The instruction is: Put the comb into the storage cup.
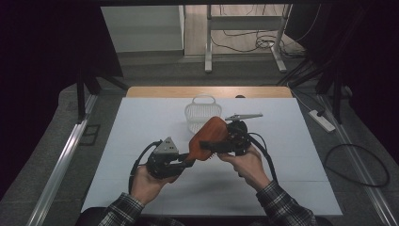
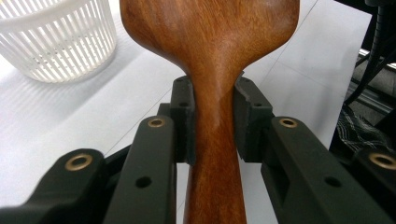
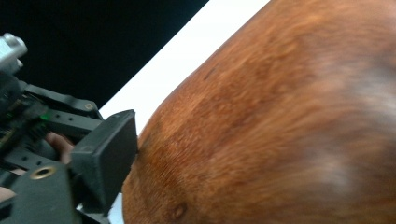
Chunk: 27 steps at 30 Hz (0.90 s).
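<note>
A brown wooden spatula [image 1: 209, 136] is held above the white table. My left gripper [image 1: 189, 160] is shut on its narrow neck; in the left gripper view both pads [image 2: 184, 116] press the neck, and the broad blade [image 2: 210, 42] rises beyond them. My right gripper [image 1: 209, 147] reaches in from the right at the blade. In the right gripper view one pad [image 3: 105, 158] lies against the blade's [image 3: 280, 116] edge. The blurred wood hides the other jaw, so I cannot tell whether it grips.
A white slatted plastic basket [image 1: 202, 115] stands upright on the white table top [image 1: 141, 136] just behind the spatula, and also appears as the basket [image 2: 51, 37] at upper left. A power strip [image 1: 322, 120] and cables lie on the floor to the right.
</note>
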Each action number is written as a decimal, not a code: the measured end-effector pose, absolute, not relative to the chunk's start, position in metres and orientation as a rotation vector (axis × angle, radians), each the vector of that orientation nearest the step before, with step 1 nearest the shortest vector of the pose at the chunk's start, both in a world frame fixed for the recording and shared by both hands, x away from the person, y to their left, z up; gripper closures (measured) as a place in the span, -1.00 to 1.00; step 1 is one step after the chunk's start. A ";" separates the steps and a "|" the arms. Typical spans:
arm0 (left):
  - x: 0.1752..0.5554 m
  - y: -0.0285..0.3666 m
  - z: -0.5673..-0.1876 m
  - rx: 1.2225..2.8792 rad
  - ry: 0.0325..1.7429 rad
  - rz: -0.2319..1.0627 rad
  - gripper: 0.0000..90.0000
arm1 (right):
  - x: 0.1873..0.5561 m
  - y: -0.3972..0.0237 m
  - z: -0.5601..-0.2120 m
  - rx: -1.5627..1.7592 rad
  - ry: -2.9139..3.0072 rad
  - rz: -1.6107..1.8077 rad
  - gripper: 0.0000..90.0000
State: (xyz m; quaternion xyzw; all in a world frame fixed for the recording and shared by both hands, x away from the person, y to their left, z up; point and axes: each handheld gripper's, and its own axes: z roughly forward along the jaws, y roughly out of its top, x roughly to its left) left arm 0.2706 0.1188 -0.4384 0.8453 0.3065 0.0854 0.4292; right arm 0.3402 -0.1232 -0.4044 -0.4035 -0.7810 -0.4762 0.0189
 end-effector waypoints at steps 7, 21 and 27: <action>0.270 0.116 -0.441 2.135 0.761 0.220 0.61 | 0.344 -0.135 -0.405 -1.280 -2.221 -1.515 -0.19; 0.273 0.110 -0.447 2.165 0.744 0.199 0.60 | 0.346 -0.142 -0.403 -1.229 -2.085 -1.502 0.23; 0.276 0.113 -0.447 2.148 0.738 0.161 0.48 | 0.342 -0.138 -0.398 -1.208 -2.154 -1.505 0.26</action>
